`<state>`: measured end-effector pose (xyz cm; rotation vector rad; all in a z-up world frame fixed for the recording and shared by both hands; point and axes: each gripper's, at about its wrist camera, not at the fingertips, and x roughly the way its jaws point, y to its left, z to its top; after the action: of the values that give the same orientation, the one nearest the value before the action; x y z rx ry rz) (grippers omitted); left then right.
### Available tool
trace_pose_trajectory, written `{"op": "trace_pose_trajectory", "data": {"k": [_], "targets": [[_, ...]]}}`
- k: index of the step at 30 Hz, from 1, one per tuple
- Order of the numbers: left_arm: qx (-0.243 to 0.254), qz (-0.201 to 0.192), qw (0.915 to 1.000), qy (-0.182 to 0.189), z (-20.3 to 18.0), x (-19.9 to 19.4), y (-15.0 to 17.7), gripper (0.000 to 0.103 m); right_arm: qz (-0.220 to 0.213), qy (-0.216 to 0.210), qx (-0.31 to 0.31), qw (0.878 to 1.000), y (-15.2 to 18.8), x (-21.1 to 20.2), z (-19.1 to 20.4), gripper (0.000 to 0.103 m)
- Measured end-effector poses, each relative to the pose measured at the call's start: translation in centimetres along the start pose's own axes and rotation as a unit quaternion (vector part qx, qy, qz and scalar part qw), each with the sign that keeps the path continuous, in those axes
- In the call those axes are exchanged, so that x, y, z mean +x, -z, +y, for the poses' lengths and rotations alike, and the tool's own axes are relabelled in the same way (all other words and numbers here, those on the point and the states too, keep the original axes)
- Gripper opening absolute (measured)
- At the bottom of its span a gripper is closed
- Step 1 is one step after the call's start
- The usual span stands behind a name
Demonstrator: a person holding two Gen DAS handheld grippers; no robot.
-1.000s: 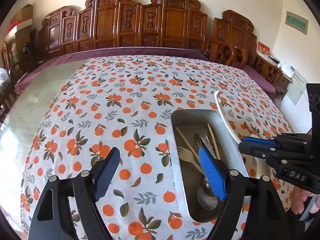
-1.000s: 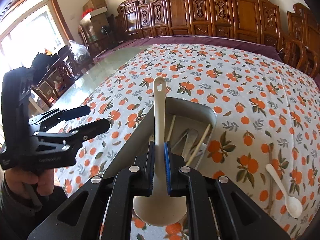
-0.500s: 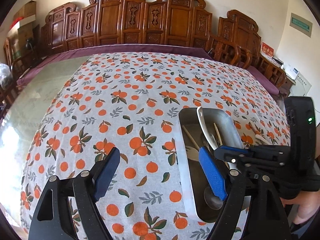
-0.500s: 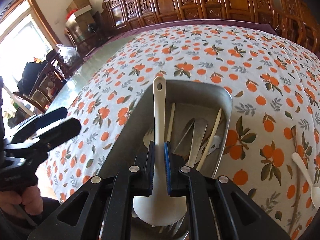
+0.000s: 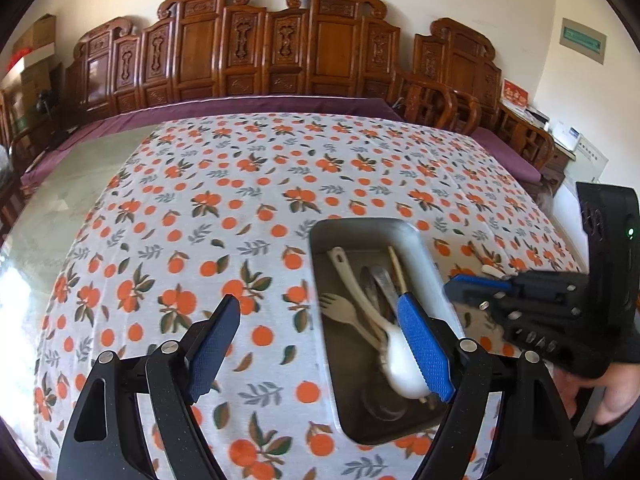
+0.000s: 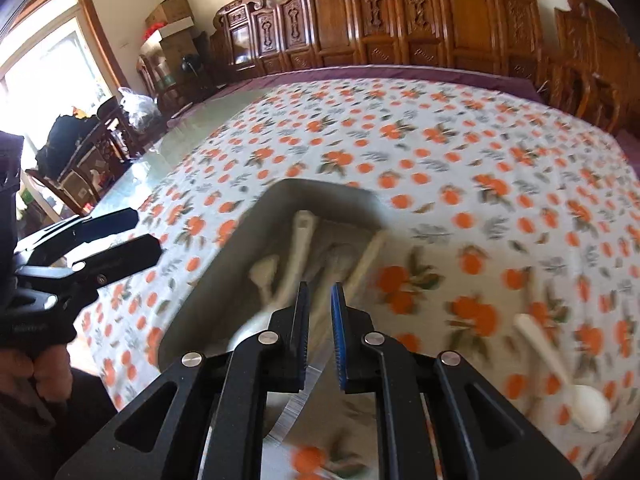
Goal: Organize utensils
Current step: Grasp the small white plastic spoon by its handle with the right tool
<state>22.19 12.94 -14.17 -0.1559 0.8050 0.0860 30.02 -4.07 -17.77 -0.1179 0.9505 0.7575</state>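
A grey metal tray (image 5: 362,228) (image 6: 240,240) sits on the orange-print tablecloth. In it lie a white ladle (image 5: 360,300) (image 6: 298,252), a pale fork (image 5: 340,312), chopsticks (image 5: 396,268) and metal utensils (image 5: 378,284). My left gripper (image 5: 320,344) is open and empty, its right finger over the tray. My right gripper (image 6: 320,312) (image 5: 472,284) is slightly open and empty, above the tray's near right side. A white spoon (image 6: 560,368) lies on the cloth to the right of the tray, apart from it.
The tablecloth (image 5: 240,208) covers a large table; bare glass top (image 5: 60,184) shows at the left. Carved wooden chairs (image 5: 280,52) line the far edge. More chairs and bags (image 6: 80,148) stand at the left in the right wrist view.
My right gripper has let go of the white ladle, which now lies in the tray. The gripper has opened a little and pulled back to the right.
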Motion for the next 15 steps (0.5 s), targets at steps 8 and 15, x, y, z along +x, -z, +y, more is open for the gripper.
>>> {"op": "trace_pose_trajectory", "data": {"k": [8, 15], "targets": [[0.026, 0.001, 0.9995, 0.019, -3.8, 0.2, 0.3, 0.077, -0.006, 0.063, -0.005, 0.998, 1.4, -3.9, -6.6, 0.014], [0.032, -0.007, 0.9991, 0.025, -5.9, 0.2, 0.5, 0.077, 0.007, 0.095, 0.0, 0.995, 3.3, -5.2, -11.6, 0.025]]}}
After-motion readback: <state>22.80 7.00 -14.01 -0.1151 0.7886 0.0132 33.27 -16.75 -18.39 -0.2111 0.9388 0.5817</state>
